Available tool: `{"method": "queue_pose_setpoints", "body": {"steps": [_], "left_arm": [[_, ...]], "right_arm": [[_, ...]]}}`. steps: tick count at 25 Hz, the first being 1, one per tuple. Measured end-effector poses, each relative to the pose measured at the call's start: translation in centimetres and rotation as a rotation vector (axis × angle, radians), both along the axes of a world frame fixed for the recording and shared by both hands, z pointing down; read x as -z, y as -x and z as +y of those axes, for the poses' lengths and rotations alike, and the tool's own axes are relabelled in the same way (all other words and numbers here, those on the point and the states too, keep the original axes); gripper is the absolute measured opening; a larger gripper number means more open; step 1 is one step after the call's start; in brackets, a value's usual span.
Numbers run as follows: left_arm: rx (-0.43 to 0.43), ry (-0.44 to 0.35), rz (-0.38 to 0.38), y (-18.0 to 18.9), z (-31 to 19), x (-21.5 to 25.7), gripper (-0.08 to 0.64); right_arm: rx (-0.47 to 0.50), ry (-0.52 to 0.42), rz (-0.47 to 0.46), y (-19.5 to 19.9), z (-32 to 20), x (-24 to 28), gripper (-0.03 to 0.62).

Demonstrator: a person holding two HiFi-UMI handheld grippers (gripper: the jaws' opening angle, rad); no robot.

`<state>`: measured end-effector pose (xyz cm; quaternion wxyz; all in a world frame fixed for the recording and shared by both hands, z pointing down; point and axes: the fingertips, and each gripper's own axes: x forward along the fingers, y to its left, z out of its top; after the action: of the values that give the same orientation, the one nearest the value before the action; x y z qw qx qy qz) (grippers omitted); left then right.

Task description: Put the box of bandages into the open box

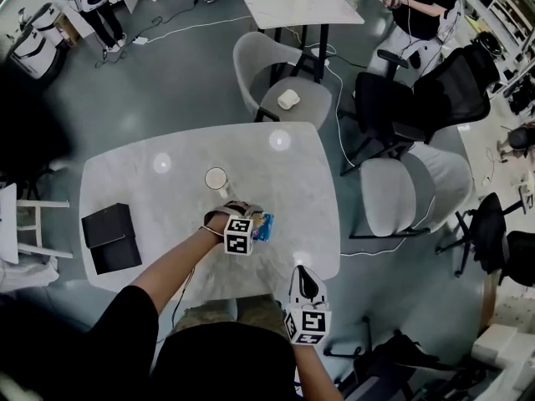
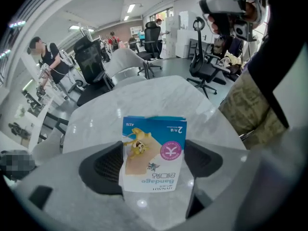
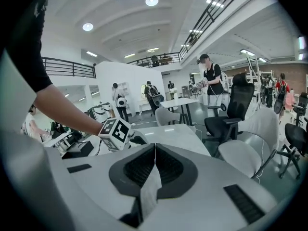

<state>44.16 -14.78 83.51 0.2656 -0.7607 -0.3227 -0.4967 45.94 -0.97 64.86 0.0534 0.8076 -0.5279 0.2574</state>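
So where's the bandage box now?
The bandage box is clamped in the left tongs near the table's middle, below the cup in the head view, right of the open black box.

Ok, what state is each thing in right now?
left claw: shut on bandage box
right claw: shut, empty
bandage box: gripped by its sides, not yet in black box
black box: open, on table
cup: upright on table

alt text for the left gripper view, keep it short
A blue and white box of bandages stands between the left gripper's two dark pads, its edges meeting both, over a white marble table. Behind, office chairs and people fill the room.
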Motion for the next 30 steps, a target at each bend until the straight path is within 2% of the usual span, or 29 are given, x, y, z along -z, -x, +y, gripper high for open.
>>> {"method": "queue_pose_setpoints", "body": {"steps": [8,16,24,30], "left_arm": [[0.077,-0.019,0.105,8.2,-0.8,5.9,0.402],[0.179,-0.031,0.168,20.9,-1.0,7.9,0.399],[0.286,-0.069,0.179,34.7,-2.1,8.4,0.396],[0.373,-0.116,0.229,44.5,-4.2,11.0,0.396]], "right_arm": [[0.084,-0.054,0.044,8.0,-1.9,3.3,0.012],[0.114,-0.087,0.052,19.0,-1.6,5.0,0.012],[0.211,-0.089,0.082,30.0,-2.0,5.6,0.012],[0.274,-0.111,0.12,38.7,-3.1,7.3,0.012]]}}
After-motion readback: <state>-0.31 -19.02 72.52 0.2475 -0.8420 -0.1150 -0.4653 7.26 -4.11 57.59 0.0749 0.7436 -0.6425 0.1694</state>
